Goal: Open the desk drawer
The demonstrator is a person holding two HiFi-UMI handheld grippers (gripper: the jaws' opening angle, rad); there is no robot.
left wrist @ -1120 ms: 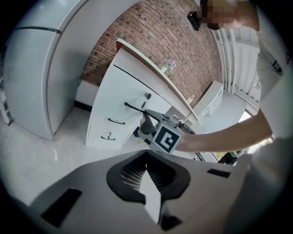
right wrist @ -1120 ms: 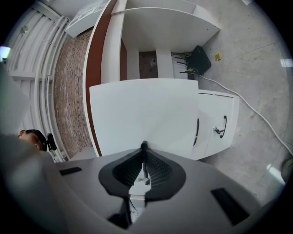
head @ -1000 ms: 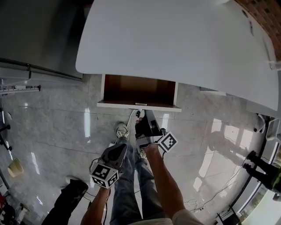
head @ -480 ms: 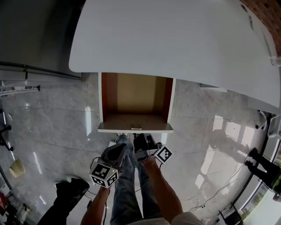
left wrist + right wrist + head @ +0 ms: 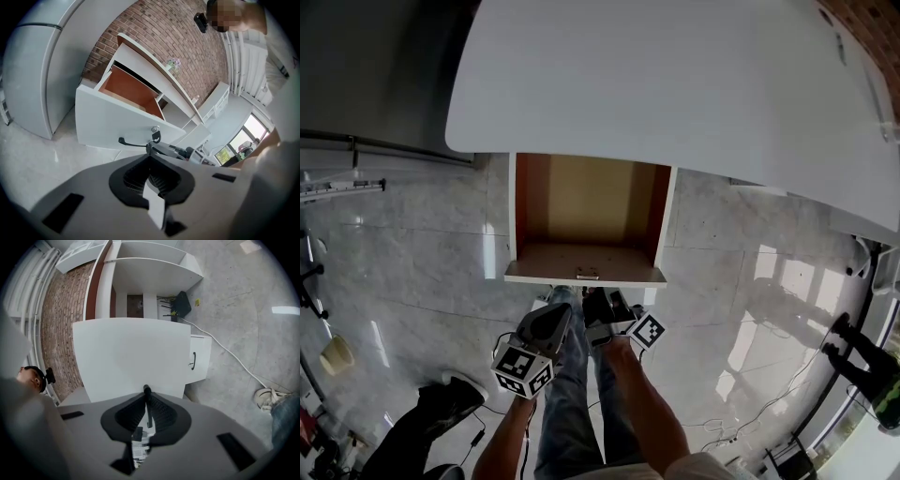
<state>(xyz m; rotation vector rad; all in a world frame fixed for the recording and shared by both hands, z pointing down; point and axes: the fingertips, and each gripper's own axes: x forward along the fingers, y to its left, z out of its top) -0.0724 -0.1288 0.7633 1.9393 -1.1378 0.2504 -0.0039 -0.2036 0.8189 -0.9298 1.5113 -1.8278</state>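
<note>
The drawer point(image 5: 586, 220) stands pulled out from under the white desk point(image 5: 675, 84), its brown inside bare. In the head view my right gripper point(image 5: 598, 302) sits at the middle of the drawer's white front point(image 5: 544, 275), by the small handle point(image 5: 587, 273). The right gripper view has that gripper point(image 5: 146, 397) shut on the thin black handle point(image 5: 147, 390) against the white front point(image 5: 131, 357). My left gripper point(image 5: 546, 330) hangs lower left of it, apart from the drawer, and its jaws point(image 5: 154, 177) are shut with nothing in them. The left gripper view shows the handle point(image 5: 133, 143) below a lock point(image 5: 154, 133).
A tall grey cabinet point(image 5: 375, 66) stands left of the desk. The person's legs and shoes point(image 5: 561, 298) are under the grippers on the glossy tiled floor. A cable point(image 5: 225, 357), a low cabinet door point(image 5: 199, 359), a tape roll point(image 5: 335, 356) and another person's feet point(image 5: 862, 361) lie around.
The drawer has slid out toward me with my right gripper on its handle, most of it in the first half second. The left gripper has kept its place.
</note>
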